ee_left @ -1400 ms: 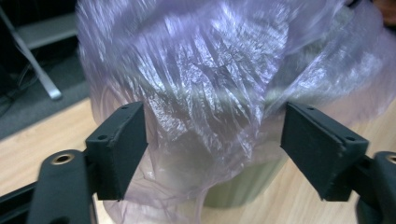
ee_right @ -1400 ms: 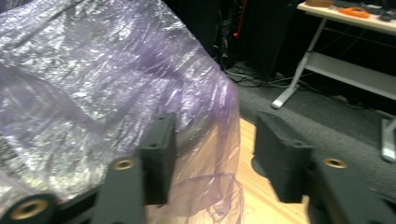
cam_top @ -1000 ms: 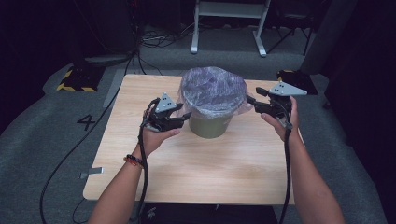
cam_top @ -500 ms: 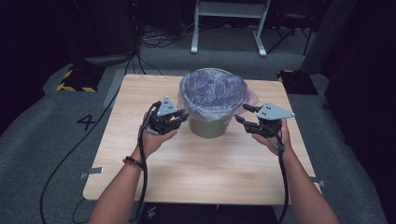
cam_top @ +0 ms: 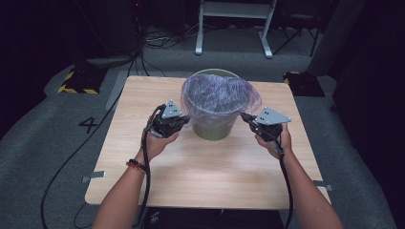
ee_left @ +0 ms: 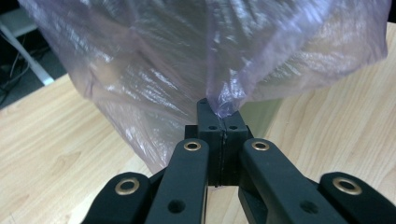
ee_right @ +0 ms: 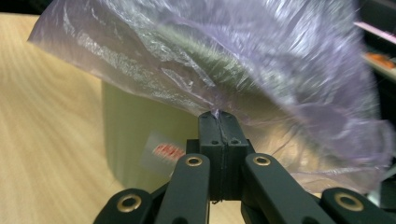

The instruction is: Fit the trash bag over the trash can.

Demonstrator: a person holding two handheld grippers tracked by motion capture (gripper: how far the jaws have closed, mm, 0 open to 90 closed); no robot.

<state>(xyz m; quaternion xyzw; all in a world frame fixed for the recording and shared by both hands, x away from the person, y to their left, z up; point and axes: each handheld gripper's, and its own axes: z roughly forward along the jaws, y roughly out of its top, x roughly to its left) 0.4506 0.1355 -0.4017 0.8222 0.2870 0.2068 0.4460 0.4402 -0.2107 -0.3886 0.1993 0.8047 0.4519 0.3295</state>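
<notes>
1. Left gripper: at the left side of the green bin, which stands mid-tabletop. Jaws fully closed, pinching a fold of the purple liner bag at its hanging hem; the left gripper view shows film bunched at the jaw tips. Position little changed from a second ago.
2. Liner bag: a second ago it lay domed over the bin mouth; it now sits open, sunk inside, hem turned over the rim. Judgement: the liner is being drawn down over the rim, and fitting looks well advanced.
3. Right gripper: has come down from rim height and in toward the bin's right side. Jaws fully closed on the bag's edge; the film stretches taut from the tips in the right gripper view.
</notes>
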